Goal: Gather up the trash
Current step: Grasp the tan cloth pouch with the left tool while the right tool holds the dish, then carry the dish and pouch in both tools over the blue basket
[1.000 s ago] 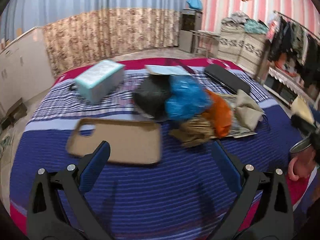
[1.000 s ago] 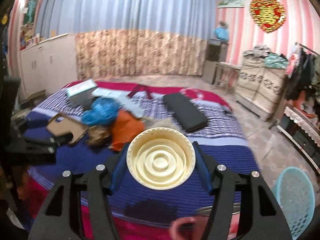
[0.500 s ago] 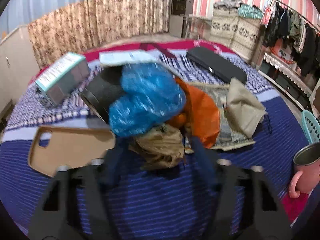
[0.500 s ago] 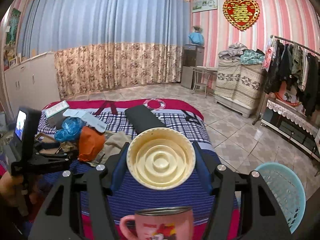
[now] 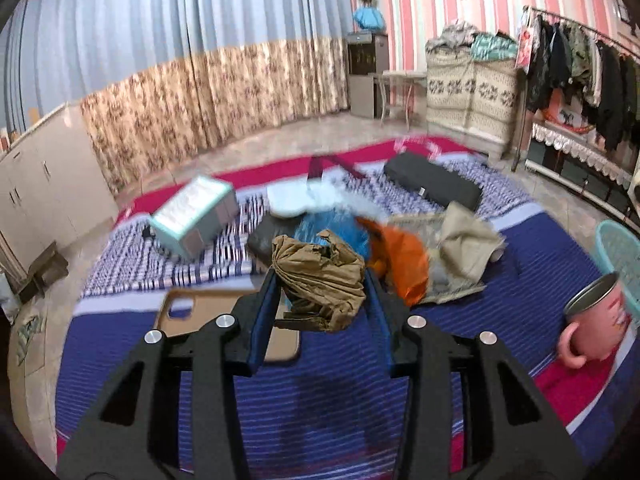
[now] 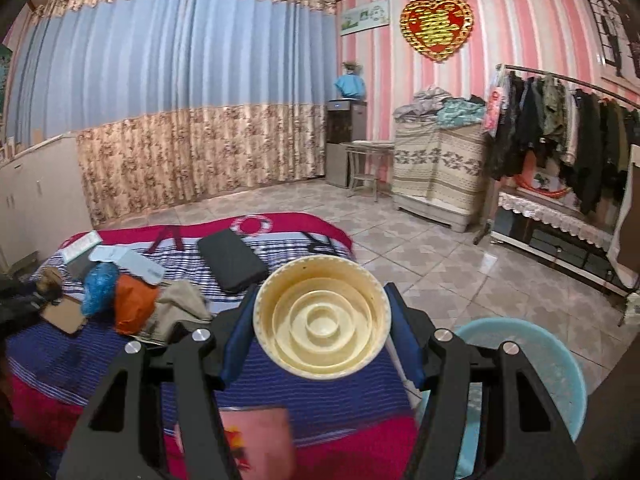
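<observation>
A crumpled brown paper bag (image 5: pixel 316 268) hangs above the striped bed, and my left gripper (image 5: pixel 321 292) is closing on it, both blue pads pressing its sides. Behind it the trash pile holds a blue plastic bag (image 5: pixel 336 226) and an orange bag (image 5: pixel 400 258). In the right wrist view my right gripper (image 6: pixel 322 312) is shut on a round cream lid (image 6: pixel 322 322), held over the bed's right edge. A light blue basket (image 6: pixel 520 364) stands on the floor just right of it. The blue bag (image 6: pixel 98 288) and orange bag (image 6: pixel 134 306) lie far left.
A tan phone case (image 5: pixel 188 314), a teal box (image 5: pixel 192 216), a black flat case (image 5: pixel 432 184) and a beige cloth (image 5: pixel 464 240) lie on the bed (image 5: pixel 400 432). A pink mug (image 5: pixel 596 320) stands at its near right corner. Tiled floor (image 6: pixel 400 232) stretches to the clothes rack (image 6: pixel 560 120).
My left gripper moved in on the pile, closed on the brown paper bag and lifted it. My right gripper swung right with the lid, bringing the blue basket into view.
</observation>
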{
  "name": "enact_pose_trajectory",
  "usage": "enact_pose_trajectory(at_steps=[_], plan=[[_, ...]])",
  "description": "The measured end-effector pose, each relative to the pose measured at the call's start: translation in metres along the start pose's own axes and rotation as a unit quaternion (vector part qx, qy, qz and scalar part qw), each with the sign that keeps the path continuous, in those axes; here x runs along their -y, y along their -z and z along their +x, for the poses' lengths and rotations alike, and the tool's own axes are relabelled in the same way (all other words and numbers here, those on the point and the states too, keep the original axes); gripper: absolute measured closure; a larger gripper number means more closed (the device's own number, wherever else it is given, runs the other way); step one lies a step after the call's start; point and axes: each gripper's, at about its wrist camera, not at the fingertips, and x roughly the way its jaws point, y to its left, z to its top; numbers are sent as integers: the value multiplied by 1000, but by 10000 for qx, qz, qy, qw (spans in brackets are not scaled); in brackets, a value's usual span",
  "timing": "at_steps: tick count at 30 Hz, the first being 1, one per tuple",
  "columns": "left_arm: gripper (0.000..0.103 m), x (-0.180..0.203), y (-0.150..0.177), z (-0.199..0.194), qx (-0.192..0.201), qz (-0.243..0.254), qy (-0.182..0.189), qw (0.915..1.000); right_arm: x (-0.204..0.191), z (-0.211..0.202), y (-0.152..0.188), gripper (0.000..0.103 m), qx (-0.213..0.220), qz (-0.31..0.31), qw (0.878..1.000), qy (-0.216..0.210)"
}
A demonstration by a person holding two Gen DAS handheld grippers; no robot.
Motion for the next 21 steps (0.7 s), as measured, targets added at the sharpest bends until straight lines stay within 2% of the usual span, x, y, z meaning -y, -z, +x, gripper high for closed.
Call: enact_pose_trajectory(at_steps=[2, 8, 14, 21], plan=[[62, 6, -8, -7, 89, -9, 56, 9999, 12, -1, 2, 42, 1, 42, 9999, 127], [62, 63, -38, -18, 435, 220, 431, 9979, 61, -7, 6, 42, 30, 384, 9978, 541], [62, 160, -56, -22, 635, 624, 1191, 9889, 114, -6, 15, 42, -94, 558, 9917, 1157], [62, 259, -50, -20, 504, 864, 1975, 9752, 177, -16, 32, 42, -236, 991, 9801, 1701]])
